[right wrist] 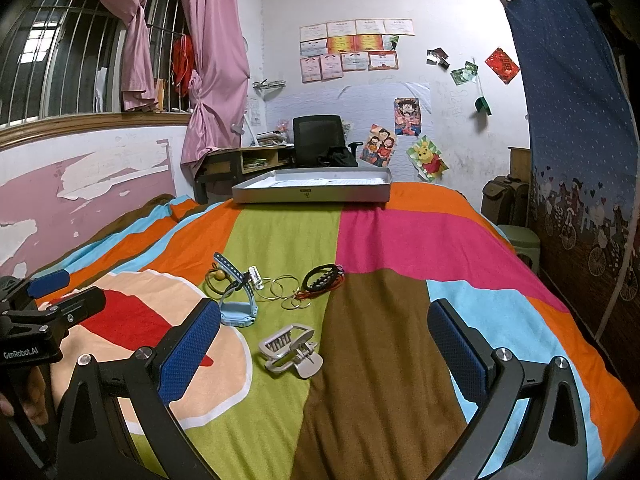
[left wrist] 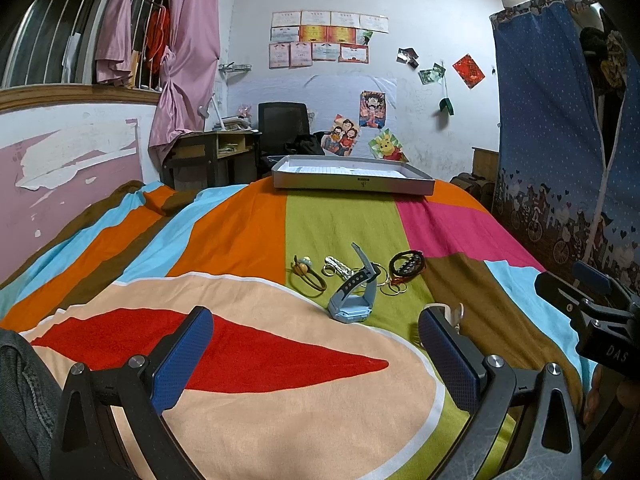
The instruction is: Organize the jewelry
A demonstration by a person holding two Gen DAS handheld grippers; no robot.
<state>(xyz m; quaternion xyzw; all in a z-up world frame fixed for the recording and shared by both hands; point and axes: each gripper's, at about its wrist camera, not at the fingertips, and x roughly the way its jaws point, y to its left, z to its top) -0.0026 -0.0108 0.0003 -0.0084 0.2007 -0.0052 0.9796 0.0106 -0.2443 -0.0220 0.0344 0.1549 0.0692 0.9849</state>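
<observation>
A small pile of jewelry lies on the striped bedspread: a pale blue watch, thin gold rings, a dark braided bracelet, a silver clip, and a hair tie with a yellow bead. A grey hair claw rests nearer to me. The grey flat box sits at the bed's far end. My left gripper is open, short of the watch. My right gripper is open around the claw's near side, empty.
The bedspread covers the whole bed. A desk and black office chair stand beyond the box. A blue fabric wardrobe lines the right side, with a green stool beside it.
</observation>
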